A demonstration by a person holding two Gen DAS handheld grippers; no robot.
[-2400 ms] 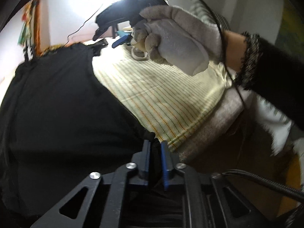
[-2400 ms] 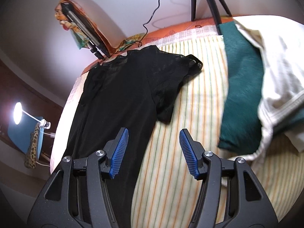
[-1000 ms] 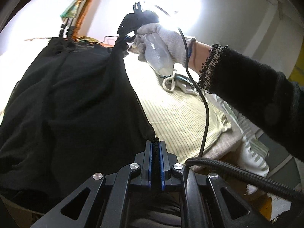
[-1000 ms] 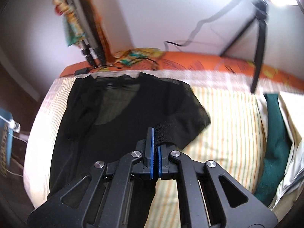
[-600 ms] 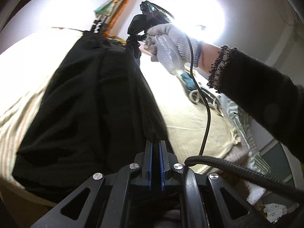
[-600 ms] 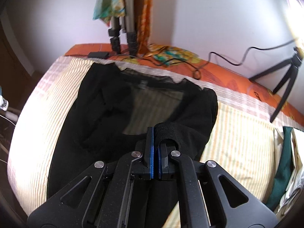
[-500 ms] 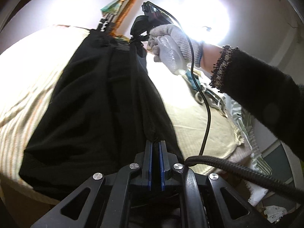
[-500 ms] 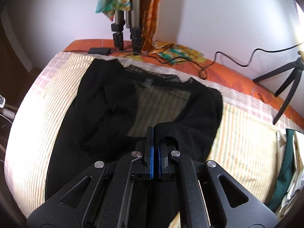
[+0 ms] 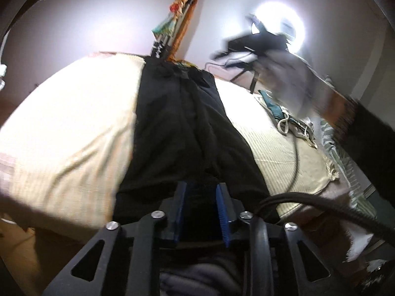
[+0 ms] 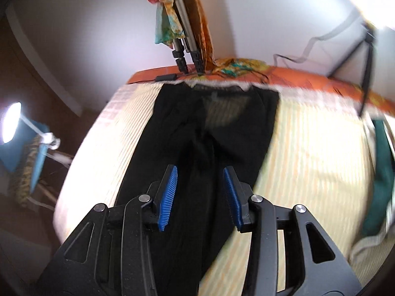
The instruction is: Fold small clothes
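On the striped bed (image 10: 308, 153), black top (image 10: 209, 133) lies folded lengthwise; both grippers, left (image 9: 199, 204) and right (image 10: 200, 192), just opened, nothing pinched. Thin, limp, partly sheer fabric; grab near hem corners next, probably.

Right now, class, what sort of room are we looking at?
Probably a bedroom set up for filming: a black garment lies on a striped bedsheet, with tripods and a ring light against the wall.

Garment (image 10: 197, 135) lies lengthwise on bed (image 10: 308, 153).
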